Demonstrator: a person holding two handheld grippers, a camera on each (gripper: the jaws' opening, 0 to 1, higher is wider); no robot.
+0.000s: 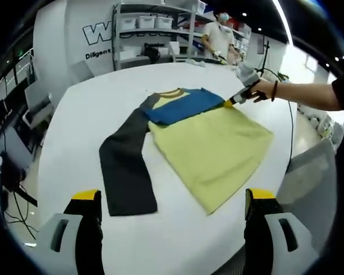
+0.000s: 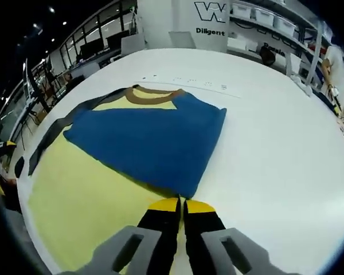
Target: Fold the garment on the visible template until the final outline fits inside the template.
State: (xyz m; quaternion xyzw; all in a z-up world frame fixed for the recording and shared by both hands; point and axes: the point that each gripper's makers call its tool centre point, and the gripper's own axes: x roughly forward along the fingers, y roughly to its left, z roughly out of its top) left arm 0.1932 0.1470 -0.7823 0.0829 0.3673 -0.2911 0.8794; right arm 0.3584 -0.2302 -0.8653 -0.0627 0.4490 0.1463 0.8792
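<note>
In the left gripper view, I saw the shirt [image 1: 195, 143] lying flat on the white table [image 1: 92, 103], roughly at its middle and well clear of every edge. Its body was yellow, with a blue panel [image 1: 178, 106] near the brown collar [image 1: 171, 93], and one dark grey sleeve [image 1: 125, 166] stretched out toward my side of the table. My left gripper [image 1: 172, 209] stood with its jaws wide apart, holding nothing, above the near edge. Across the shirt, my right gripper [image 1: 229, 103] met the cloth at the corner where blue joins yellow. I could not make out a template outline anywhere on the table. On the shelves [image 1: 155, 34] beyond the far edge stood white bins [image 1: 146, 22]; what they held I could not tell.

In the right gripper view, the right gripper [image 2: 180, 201] had its jaws pressed together, and I judged them pinched on the shirt [image 2: 132, 154] at the near corner of the blue panel [image 2: 149, 137], though the cloth between the tips was hard to see. The collar [image 2: 152, 96] lay toward the far edge. More bins [image 2: 264, 16] sat on shelves past the table.

I judged the shirt light, soft and limp: it would drape and crease, not hold shape, and might drag across the smooth top. Corners, hems and the sleeve cuff looked the best places to pinch, lifting low so layers below stayed put.
</note>
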